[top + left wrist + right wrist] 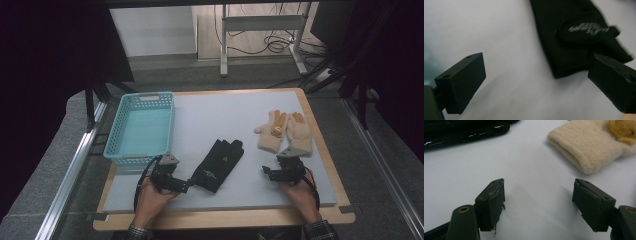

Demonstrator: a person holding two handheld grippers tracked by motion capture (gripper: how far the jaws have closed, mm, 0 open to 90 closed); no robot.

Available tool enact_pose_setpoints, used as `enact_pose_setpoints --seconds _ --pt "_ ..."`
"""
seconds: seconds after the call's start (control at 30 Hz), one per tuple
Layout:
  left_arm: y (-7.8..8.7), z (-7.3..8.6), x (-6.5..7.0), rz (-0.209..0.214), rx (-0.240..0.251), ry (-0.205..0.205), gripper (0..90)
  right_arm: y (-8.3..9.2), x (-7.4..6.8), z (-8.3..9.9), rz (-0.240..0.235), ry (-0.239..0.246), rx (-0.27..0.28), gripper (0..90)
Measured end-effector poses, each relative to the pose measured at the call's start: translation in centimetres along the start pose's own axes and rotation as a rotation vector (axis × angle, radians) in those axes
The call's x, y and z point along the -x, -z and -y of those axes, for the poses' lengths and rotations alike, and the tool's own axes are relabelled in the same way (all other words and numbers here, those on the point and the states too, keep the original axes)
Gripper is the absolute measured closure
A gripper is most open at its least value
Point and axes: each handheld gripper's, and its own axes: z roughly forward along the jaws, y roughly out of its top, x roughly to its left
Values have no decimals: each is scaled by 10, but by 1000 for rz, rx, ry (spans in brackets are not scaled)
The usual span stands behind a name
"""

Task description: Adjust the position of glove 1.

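Observation:
A black glove with white lettering lies flat in the middle of the white mat, fingers pointing away. My left gripper is just left of its cuff. In the left gripper view the jaws stand wide apart, left gripper open, with the cuff of the black glove near the right jaw and not between the pads. Two cream gloves with orange trim lie at the right. My right gripper hovers in front of them, right gripper open over bare mat, short of a cream glove's cuff.
A light blue plastic basket stands at the mat's left rear, nothing visible inside it. The mat rests on a wooden board whose front edge runs near the person's wrists. Metal rails flank the table; a desk frame and cables lie beyond.

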Motion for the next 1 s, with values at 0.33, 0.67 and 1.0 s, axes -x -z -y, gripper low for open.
enact_pose_setpoints --seconds 0.33,0.67,1.0 --pt "-28 -42 23 19 -49 -60 0 0 0 0 -3 -2 0 251" --pt "-69 -73 37 -10 -137 -52 0 0 0 0 -7 -2 -1 244" --pt "-99 -72 40 -45 -232 -31 0 0 0 0 -10 -1 -1 240"
